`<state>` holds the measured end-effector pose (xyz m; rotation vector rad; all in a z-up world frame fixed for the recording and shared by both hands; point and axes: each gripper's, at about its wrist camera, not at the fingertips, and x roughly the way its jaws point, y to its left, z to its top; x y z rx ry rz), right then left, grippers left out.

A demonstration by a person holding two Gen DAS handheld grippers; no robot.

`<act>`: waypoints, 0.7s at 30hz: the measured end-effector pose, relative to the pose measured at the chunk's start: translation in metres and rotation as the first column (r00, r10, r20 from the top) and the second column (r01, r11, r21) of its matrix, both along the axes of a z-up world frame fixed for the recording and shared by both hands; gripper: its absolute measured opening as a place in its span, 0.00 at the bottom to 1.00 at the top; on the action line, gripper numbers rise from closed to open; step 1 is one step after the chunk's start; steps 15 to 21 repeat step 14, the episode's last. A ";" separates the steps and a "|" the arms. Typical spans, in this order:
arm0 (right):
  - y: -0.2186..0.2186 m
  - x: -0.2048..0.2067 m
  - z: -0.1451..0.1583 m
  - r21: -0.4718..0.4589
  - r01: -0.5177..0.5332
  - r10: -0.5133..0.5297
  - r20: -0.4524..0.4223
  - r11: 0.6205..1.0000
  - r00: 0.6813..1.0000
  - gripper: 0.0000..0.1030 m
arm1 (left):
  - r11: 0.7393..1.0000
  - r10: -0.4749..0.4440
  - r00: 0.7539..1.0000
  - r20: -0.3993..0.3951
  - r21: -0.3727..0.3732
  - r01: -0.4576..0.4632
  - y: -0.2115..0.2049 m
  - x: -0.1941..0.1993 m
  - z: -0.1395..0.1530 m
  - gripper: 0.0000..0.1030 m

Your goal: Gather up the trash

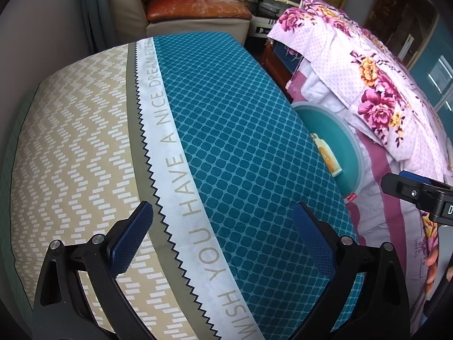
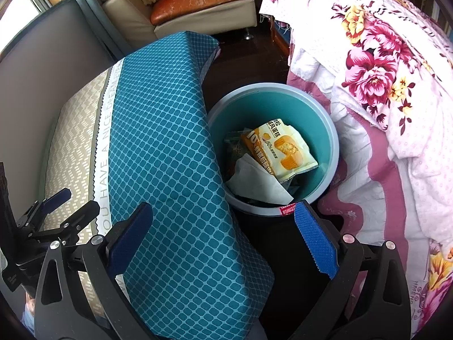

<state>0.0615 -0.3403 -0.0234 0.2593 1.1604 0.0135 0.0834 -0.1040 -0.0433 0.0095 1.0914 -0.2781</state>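
Note:
A teal trash bin [image 2: 329, 130] with a grey rim stands on the dark floor between a patterned cushion and a floral quilt. Inside lie a yellow cake wrapper [image 2: 283, 148], a white tissue [image 2: 254, 180] and other scraps. My right gripper [image 2: 223, 238] is open and empty, above the bin's near rim and the cushion's edge. My left gripper [image 1: 223, 238] is open and empty over the cushion [image 1: 198, 141]. In the left wrist view the bin [image 1: 328, 130] shows partly behind the cushion, with the wrapper [image 1: 328, 157] in it.
The teal and beige cushion [image 2: 158, 141] lies left of the bin. A pink floral quilt [image 2: 382, 85] is heaped to the right. A beige sofa with an orange seat [image 2: 198, 0] stands at the back. The right gripper's tip [image 1: 413, 192] shows at the left view's right edge.

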 end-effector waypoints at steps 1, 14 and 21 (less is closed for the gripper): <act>0.000 0.000 -0.001 0.000 0.000 0.000 0.000 1.000 1.000 0.93 | 1.000 0.000 1.000 0.000 0.001 0.000 0.000 0.000 -0.001 0.96; -0.001 0.003 0.001 -0.010 0.010 -0.010 0.004 1.000 1.000 0.93 | 1.000 -0.006 1.000 -0.028 -0.014 0.005 0.003 0.002 -0.007 0.96; -0.001 0.003 0.001 -0.010 0.010 -0.010 0.004 1.000 1.000 0.93 | 1.000 -0.006 1.000 -0.028 -0.014 0.005 0.003 0.002 -0.007 0.96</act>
